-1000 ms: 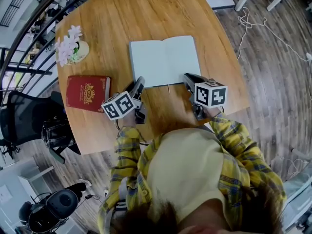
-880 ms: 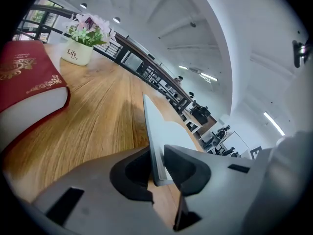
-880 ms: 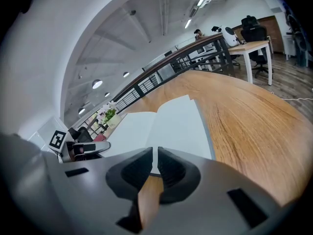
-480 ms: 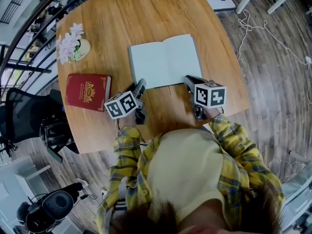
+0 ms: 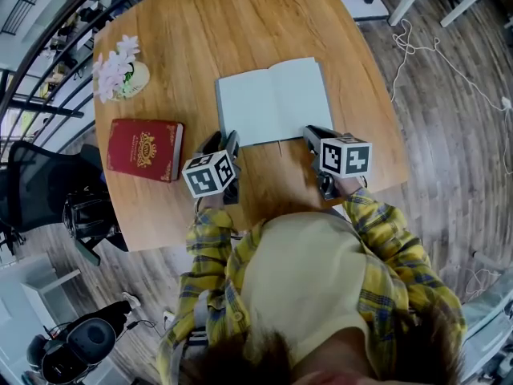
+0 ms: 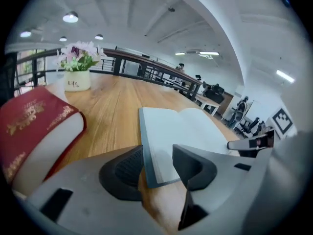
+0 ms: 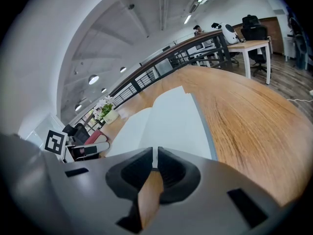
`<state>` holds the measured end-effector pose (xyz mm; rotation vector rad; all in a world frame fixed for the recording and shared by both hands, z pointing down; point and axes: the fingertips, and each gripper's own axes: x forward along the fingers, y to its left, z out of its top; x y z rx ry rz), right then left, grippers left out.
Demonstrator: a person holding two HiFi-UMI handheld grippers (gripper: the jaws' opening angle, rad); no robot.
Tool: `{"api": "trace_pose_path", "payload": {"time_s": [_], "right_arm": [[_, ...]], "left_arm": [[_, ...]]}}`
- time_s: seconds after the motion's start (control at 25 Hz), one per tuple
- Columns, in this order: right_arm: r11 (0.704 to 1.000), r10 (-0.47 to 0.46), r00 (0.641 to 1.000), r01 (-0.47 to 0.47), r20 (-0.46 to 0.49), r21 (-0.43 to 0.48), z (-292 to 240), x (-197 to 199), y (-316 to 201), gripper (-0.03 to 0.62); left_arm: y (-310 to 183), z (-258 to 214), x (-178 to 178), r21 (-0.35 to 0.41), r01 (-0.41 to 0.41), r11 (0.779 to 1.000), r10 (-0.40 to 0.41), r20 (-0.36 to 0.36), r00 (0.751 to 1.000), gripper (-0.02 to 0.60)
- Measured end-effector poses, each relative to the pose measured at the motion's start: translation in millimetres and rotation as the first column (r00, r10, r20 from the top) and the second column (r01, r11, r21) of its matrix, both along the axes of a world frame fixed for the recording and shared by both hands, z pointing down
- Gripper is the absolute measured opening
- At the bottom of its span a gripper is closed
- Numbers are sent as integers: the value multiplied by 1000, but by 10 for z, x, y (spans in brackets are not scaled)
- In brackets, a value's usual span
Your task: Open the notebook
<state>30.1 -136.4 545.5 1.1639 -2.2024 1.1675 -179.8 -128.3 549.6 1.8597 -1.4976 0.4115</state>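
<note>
The notebook [image 5: 272, 103] lies open and flat on the round wooden table [image 5: 240, 22], with pale blank pages up. My left gripper [image 5: 224, 141] is at its near left corner. In the left gripper view the jaws [image 6: 159, 163] are opening; the corner of the notebook [image 6: 186, 131] lies between them and the pads stand off it. My right gripper [image 5: 309, 131] sits at the near edge by the right-hand corner. In the right gripper view its jaws [image 7: 155, 160] are closed to a thin slit on the notebook's [image 7: 171, 116] near edge.
A red hardcover book [image 5: 144, 149] lies left of the left gripper, close beside it in the left gripper view [image 6: 29, 131]. A small pot of pink flowers [image 5: 120, 74] stands at the far left. The table's near edge runs just under both hands. A black chair [image 5: 32, 191] stands left of the table.
The left gripper's jaws have spread apart and the gripper has rolled, so its marker cube faces more upward. It sank slightly at the notebook's corner. The right gripper and the notebook have stayed put.
</note>
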Motion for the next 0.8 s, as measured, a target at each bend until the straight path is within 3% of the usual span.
{"api": "trace_pose_path", "payload": {"time_s": [0.12, 0.8], "right_arm": [[1000, 1, 1000, -1, -4, -5, 18, -4, 10, 89], [1000, 3, 1000, -3, -4, 6, -8, -12, 16, 89]], "left_arm": [[45, 18, -46, 9, -23, 1000, 22, 90, 996, 169], [43, -426, 87, 150, -24, 988, 13, 70, 997, 117]]}}
